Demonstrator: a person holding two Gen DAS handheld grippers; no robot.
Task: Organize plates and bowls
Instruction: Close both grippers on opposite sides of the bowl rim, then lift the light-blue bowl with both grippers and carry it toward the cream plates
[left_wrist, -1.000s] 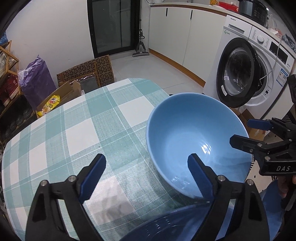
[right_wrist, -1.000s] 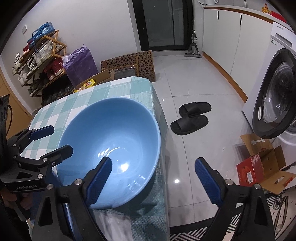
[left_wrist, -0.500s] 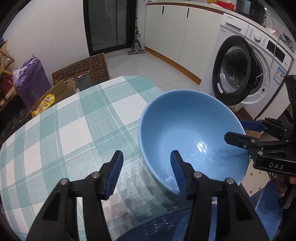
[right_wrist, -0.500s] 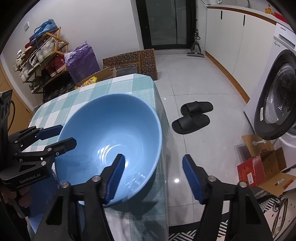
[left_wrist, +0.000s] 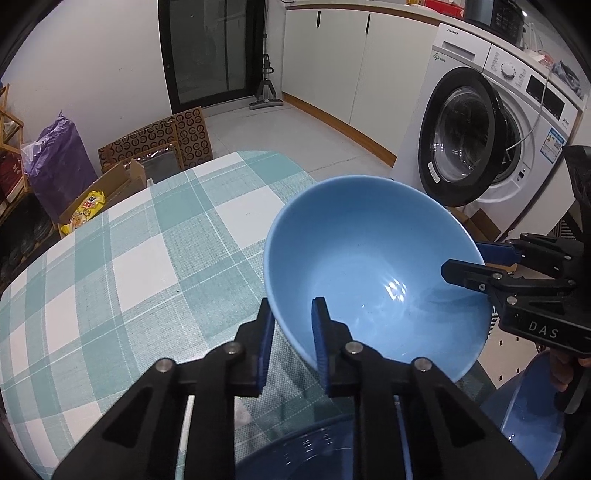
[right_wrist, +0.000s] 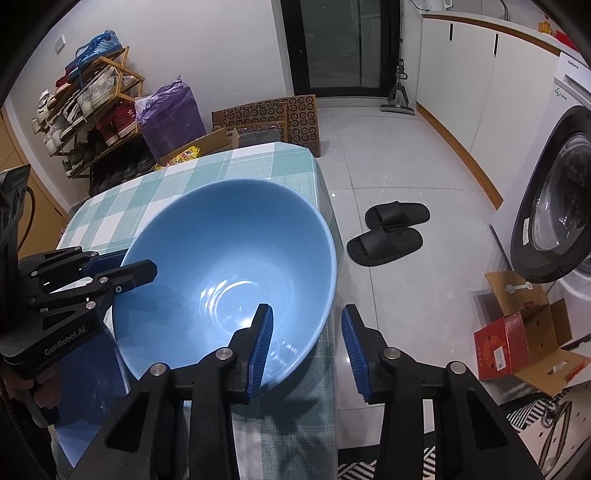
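Observation:
A large light blue bowl (left_wrist: 373, 273) stands at the right edge of the checked table (left_wrist: 140, 258); it also fills the right wrist view (right_wrist: 229, 266). My left gripper (left_wrist: 291, 343) is shut on the bowl's near left rim, one finger inside and one outside. My right gripper (right_wrist: 306, 347) straddles the bowl's right rim with a gap between its fingers; whether the pads touch the rim is unclear. A darker blue dish (left_wrist: 303, 458) lies just below the left gripper, mostly hidden.
The table edge drops off right beside the bowl. A washing machine (left_wrist: 480, 147) with its door open stands to the right. Black slippers (right_wrist: 391, 232) and a red box (right_wrist: 517, 339) lie on the floor. A shoe rack (right_wrist: 81, 110) stands at the far left.
Both grippers have narrowed from wide open. The left one has closed onto the bowl's rim. The right one has closed partway around the opposite rim.

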